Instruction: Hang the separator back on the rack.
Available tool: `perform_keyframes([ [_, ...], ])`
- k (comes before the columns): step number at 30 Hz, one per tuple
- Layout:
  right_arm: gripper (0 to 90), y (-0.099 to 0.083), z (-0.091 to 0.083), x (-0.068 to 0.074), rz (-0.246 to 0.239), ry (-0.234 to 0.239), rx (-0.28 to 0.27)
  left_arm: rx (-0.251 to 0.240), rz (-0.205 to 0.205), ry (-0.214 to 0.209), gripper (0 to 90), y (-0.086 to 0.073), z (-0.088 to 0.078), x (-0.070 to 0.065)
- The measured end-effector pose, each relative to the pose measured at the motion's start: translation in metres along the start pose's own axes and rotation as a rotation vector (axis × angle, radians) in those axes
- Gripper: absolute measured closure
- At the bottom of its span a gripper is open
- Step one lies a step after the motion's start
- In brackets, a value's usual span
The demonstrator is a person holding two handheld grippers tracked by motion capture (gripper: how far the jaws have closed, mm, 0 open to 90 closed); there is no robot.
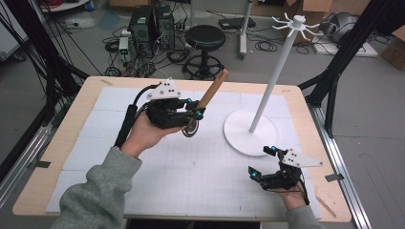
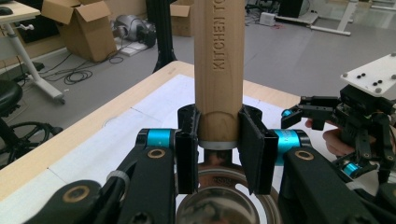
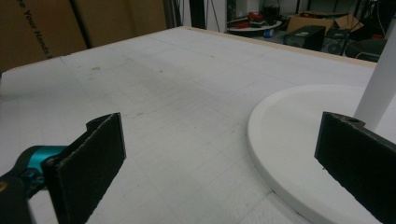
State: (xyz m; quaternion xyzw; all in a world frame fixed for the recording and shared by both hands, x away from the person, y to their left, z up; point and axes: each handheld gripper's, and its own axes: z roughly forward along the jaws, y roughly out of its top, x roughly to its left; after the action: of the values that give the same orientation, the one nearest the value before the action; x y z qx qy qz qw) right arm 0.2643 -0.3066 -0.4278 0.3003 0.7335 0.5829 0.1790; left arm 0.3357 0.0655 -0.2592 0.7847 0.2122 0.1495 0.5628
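Since the left gripper (image 1: 195,116) pinches the wooden-handled utensil (image 2: 218,65) just above its metal head (image 2: 224,207), it looks stiff, head-heavy; right gripper (image 1: 261,163) waits spread.

a white stand (image 1: 250,130) is sitting on the right part of the table (image 1: 62,143), its round base lying flat on the white gridded mat (image 1: 191,167) and its thin pole rising to a ring of small hooks. beyond the far edge of the table a black stool (image 1: 205,40) is standing on the grey floor, with two dark computer towers (image 1: 152,24) just to its left and loose cables trailing around them. cardboard boxes (image 2: 86,28) are lying open on the floor off to the side, near a black frame leg (image 1: 334,71).
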Motion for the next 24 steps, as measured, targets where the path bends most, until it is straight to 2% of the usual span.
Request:
perform_keyframes([
  [11,1.0,0.0,-0.002,-0.001,0.004,0.001,-0.005,-0.016,0.021,-0.014,69.2,0.02,0.01,-0.004],
  [15,1.0,0.0,-0.002,-0.001,-0.001,-0.002,-0.006,-0.017,0.034,-0.013,69.2,0.022,0.013,-0.002],
  [18,1.0,0.0,-0.003,0.0,0.0,-0.001,-0.006,-0.027,0.024,-0.014,69.2,0.025,0.015,0.0],
  [24,1.0,0.0,-0.003,0.0,0.003,-0.002,-0.007,-0.033,0.031,-0.018,69.2,0.03,0.02,0.001],
])
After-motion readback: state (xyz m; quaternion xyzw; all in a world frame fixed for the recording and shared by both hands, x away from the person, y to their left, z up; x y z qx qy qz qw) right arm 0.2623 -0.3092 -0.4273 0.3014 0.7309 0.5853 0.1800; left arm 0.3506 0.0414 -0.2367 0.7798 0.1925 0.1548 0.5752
